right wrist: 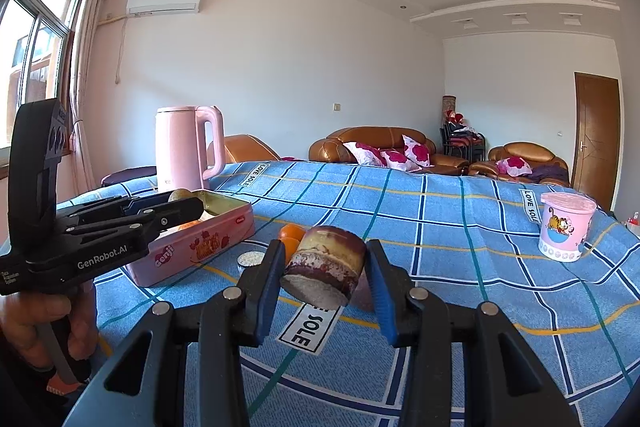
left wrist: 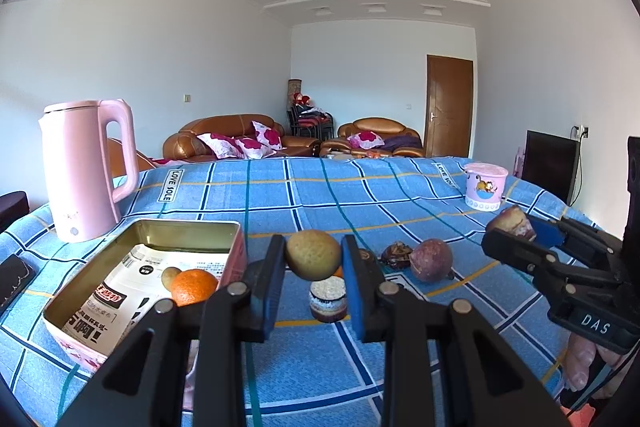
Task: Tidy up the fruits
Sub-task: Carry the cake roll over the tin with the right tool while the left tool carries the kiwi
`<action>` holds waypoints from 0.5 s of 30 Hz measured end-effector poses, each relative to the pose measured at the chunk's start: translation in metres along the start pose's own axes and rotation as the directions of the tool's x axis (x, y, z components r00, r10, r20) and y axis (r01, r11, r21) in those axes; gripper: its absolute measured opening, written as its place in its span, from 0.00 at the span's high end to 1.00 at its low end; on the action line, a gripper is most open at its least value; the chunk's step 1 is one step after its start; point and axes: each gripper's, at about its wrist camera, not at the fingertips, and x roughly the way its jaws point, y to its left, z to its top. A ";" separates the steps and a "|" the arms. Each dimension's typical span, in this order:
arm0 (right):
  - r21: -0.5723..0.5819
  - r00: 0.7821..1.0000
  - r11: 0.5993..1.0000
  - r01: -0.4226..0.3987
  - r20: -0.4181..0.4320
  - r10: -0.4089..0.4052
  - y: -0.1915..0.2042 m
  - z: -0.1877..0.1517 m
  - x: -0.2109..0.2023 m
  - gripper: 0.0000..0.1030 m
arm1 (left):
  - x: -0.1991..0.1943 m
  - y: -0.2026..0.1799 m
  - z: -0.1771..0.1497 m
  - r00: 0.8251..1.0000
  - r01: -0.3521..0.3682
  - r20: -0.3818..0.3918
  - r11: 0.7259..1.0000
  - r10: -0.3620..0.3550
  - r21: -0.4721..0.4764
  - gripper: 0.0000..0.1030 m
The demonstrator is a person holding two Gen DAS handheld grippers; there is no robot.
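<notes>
The left gripper pinches a round, yellow-green fruit between its blue pads and holds it up above the blue checked cloth. The right gripper squeezes a small layered cake, brown and cream, tilted on its side.

Just under the held fruit, another little cake sits on the cloth. To the left is an open pink tin with paper inside. An orange and a small greenish fruit lie in the tin.

A bit farther, to the right, a purple round fruit rests beside a dark brown, wrinkly thing. Another orange sits on the cloth just beside the tin.

Far back stand a pink kettle on the left and a pink cartoon cup on the right.
</notes>
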 end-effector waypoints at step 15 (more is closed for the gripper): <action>0.021 0.992 0.992 -0.122 -0.040 0.123 0.034 0.048 0.030 0.58 | 0.000 0.051 0.018 0.991 -0.128 -0.039 0.991 0.127 -0.027 0.72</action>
